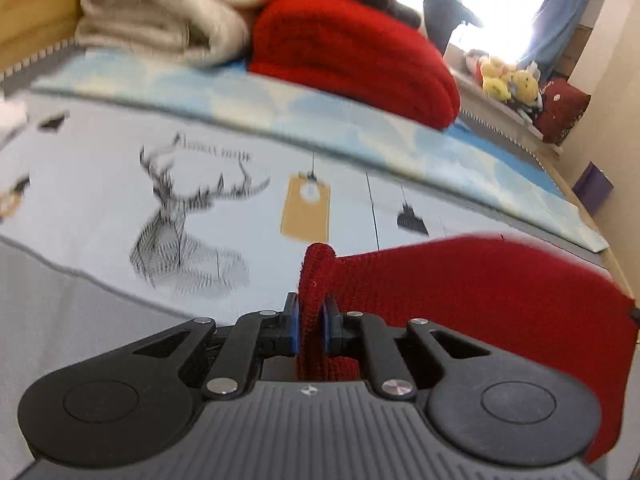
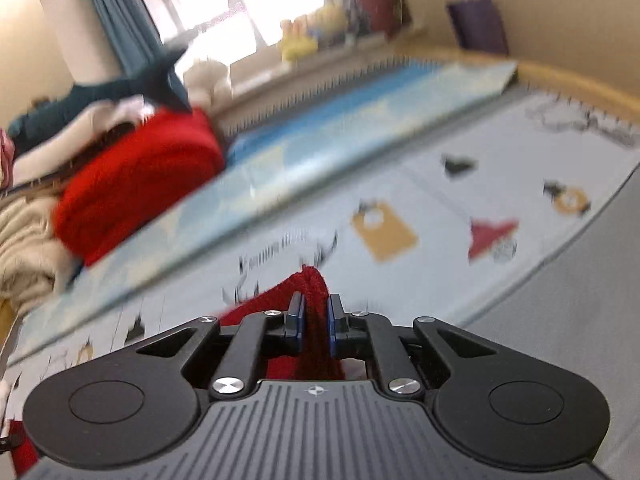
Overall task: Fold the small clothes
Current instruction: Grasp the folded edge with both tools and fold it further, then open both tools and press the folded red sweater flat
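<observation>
A small red knitted garment [image 1: 480,292] hangs above the printed grey bed sheet [image 1: 120,200]. My left gripper [image 1: 311,320] is shut on one edge of it, and the cloth stretches away to the right. In the right wrist view my right gripper [image 2: 316,320] is shut on another edge of the same red garment [image 2: 312,292], which trails off to the left. Both views are motion-blurred.
A folded red knit [image 1: 352,56] and a cream knit pile [image 1: 168,12] lie at the back of the bed on a blue cloud-print sheet [image 1: 320,116]. Plush toys [image 1: 508,80] sit on a ledge by the window. A wooden bed frame [image 2: 560,76] borders the mattress.
</observation>
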`<state>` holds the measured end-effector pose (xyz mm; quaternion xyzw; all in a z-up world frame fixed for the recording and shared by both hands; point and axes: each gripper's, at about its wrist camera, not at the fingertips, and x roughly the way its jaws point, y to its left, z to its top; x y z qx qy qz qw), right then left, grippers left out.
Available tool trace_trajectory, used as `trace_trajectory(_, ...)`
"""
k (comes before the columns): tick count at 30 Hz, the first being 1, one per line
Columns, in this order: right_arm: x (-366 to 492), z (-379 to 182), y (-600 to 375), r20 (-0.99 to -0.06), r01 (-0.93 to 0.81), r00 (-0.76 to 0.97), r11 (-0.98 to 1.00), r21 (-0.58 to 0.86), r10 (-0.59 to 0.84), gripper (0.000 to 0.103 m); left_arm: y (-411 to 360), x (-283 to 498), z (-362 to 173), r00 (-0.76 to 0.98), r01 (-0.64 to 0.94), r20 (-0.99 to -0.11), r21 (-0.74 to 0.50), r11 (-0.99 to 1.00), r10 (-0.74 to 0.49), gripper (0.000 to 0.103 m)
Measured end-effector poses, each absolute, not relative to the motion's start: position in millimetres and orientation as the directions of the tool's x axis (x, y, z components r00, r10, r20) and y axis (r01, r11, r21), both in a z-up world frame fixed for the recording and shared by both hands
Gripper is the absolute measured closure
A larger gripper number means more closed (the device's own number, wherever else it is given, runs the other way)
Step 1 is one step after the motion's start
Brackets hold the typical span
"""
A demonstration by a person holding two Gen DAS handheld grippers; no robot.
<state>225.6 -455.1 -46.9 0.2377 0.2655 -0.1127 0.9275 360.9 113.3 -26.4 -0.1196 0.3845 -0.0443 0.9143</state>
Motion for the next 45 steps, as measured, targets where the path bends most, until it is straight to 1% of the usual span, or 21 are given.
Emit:
trace_trajectory(2,232,-49,-454,-0.541,0.321,0.837,0.874,0.365,-0.081,0.092,110,366,-27,0.704,-0.010,-0.691,-0.240,0.971,-0.164,0.092)
trace_trajectory(8,254,-68,-448,-0.601,0.295,0.795,0.917,0.269,-0.080,0.092,99,383,-50,0.647,0.016,-0.752,-0.156,0.988,-0.129,0.092)
trace_trajectory(11,258,-73,-444,-0.614,0.299,0.784,0.924,0.238,-0.095,0.092,102,383,-57,0.645,0.007,-0.756,-0.146,0.989,-0.116,0.092)
trace_trajectory(14,253,-62,-441,-0.560,0.291,0.822,0.922,0.255,-0.105,0.092,102,378,-46,0.699,0.001,-0.706,-0.163,0.987,-0.118,0.092)
trace_trajectory(16,252,-60,-435,-0.540,0.284,0.832,0.933,0.221,-0.126,0.092,101,380,-47,0.688,-0.010,-0.718,-0.149,0.989,-0.101,0.091)
trace_trajectory(17,254,-64,-434,-0.558,0.291,0.819,0.935,0.201,-0.135,0.091,102,382,-53,0.657,-0.021,-0.748,-0.144,0.989,-0.095,0.090)
trace_trajectory(18,258,-70,-434,-0.597,0.299,0.791,0.937,0.180,-0.138,0.088,103,383,-59,0.625,-0.029,-0.775,-0.140,0.990,-0.092,0.086)
trace_trajectory(19,261,-78,-435,-0.641,0.305,0.756,0.939,0.161,-0.136,0.086,103,383,-63,0.599,-0.038,-0.797,-0.121,0.992,-0.075,0.085)
trace_trajectory(20,263,-85,-436,-0.683,0.315,0.717,0.938,0.143,-0.137,0.083,104,381,-62,0.595,-0.044,-0.802,-0.090,0.995,-0.046,0.085)
trace_trajectory(21,261,-89,-438,-0.713,0.327,0.687,0.936,0.127,-0.143,0.083,105,376,-58,0.611,-0.046,-0.792,-0.066,0.997,-0.025,0.082)
trace_trajectory(23,252,-85,-444,-0.714,0.351,0.683,0.927,0.134,-0.156,0.081,113,365,-47,0.637,-0.049,-0.770,-0.088,0.995,-0.037,0.081)
trace_trajectory(26,226,-67,-452,-0.684,0.370,0.718,0.905,0.212,-0.133,0.071,115,344,-36,0.622,-0.016,-0.776,-0.143,0.990,-0.102,0.081)
trace_trajectory(29,202,-55,-448,-0.686,0.326,0.726,0.903,0.280,-0.049,0.070,92,319,-21,0.591,0.138,-0.794,-0.077,0.987,-0.144,0.080)
trace_trajectory(31,189,-49,-439,-0.695,0.267,0.719,0.917,0.298,0.016,0.068,74,299,-8,0.585,0.241,-0.790,-0.048,0.969,-0.184,0.067)
trace_trajectory(33,175,-47,-424,-0.719,0.191,0.691,0.941,0.279,0.073,0.056,62,278,-3,0.570,0.316,-0.788,-0.051,0.947,-0.233,0.054)
trace_trajectory(35,161,-50,-410,-0.754,0.132,0.649,0.961,0.243,0.102,0.049,53,254,-8,0.571,0.363,-0.776,-0.056,0.930,-0.269,0.053)
trace_trajectory(37,150,-54,-400,-0.786,0.103,0.614,0.979,0.175,0.075,0.049,44,237,-31,0.541,0.394,-0.805,-0.012,0.919,-0.243,0.053)
trace_trajectory(38,146,-56,-398,-0.797,0.106,0.602,0.984,0.143,0.050,0.047,35,236,-47,0.476,0.421,-0.862,0.049,0.906,-0.174,0.055)
trace_trajectory(40,140,-64,-400,-0.823,0.123,0.568,0.986,0.113,0.024,0.042,26,236,-69,0.425,0.455,-0.899,0.112,0.883,-0.105,0.055)
trace_trajectory(42,139,-76,-407,-0.859,0.152,0.512,0.983,0.102,0.010,0.041,25,241,-86,0.365,0.462,-0.928,0.114,0.879,-0.071,0.055)
trace_trajectory(45,139,-98,-417,-0.911,0.199,0.412,0.977,0.080,-0.009,0.042,29,246,-91,0.343,0.419,-0.937,0.095,0.903,-0.061,0.055)
